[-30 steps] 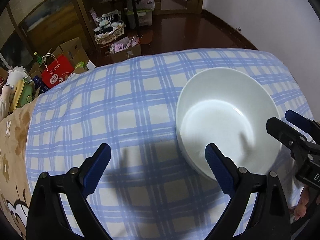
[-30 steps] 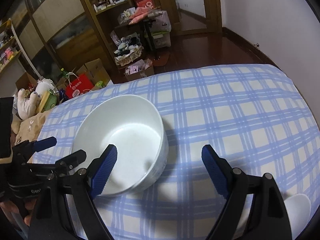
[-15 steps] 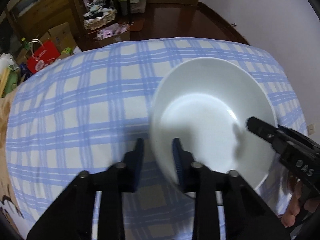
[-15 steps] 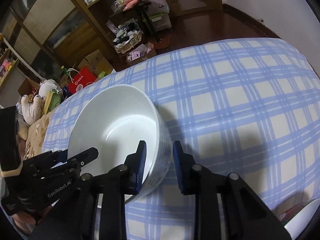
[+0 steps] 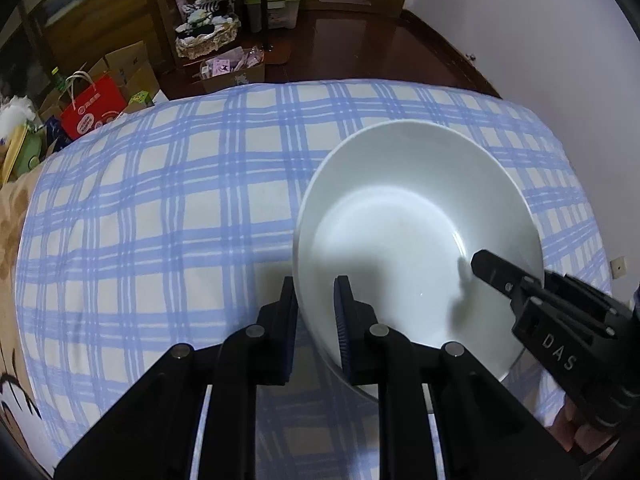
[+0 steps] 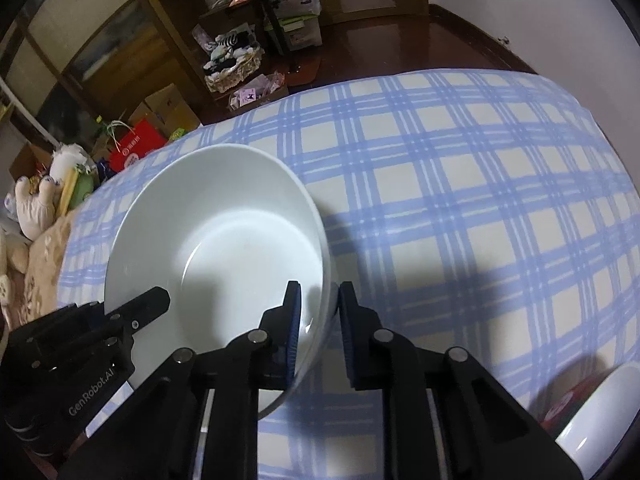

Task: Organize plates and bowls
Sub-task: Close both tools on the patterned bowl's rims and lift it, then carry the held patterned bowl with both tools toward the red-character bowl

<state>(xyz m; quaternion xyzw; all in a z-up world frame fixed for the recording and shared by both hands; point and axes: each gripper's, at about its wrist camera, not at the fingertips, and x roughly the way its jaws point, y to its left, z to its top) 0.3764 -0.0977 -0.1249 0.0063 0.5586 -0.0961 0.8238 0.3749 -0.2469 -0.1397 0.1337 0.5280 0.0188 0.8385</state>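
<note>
Blue-and-white checked cloth [image 5: 160, 208] is spread over the bench, and a dark polished wooden floor [image 5: 360, 48] is seen beyond its far edge. Brown cardboard boxes [image 5: 128, 64], a red paper carrier bag [image 5: 94, 106] and a woven basket of bundled fabric [image 5: 206, 36] are gathered on that floor before wooden shelving, and a plain white wall is seen on the right. A pale plush toy [image 6: 36, 204] is seen at the left edge in the right wrist view.

A large round white ceramic bowl [image 5: 416, 236] is seen over the cloth and is gripped from both sides. Its near-left rim is pinched by the left claw [image 5: 316, 312], with one blue-padded finger outside the wall and the other inside. Its right rim is pinched in the same way by the right claw [image 6: 316, 316], one pad inside the bowl and one outside. Both claws are narrowed onto the bowl's wall. Part of a second white dish [image 6: 596, 424] is seen at the lower right corner of the right wrist view.
</note>
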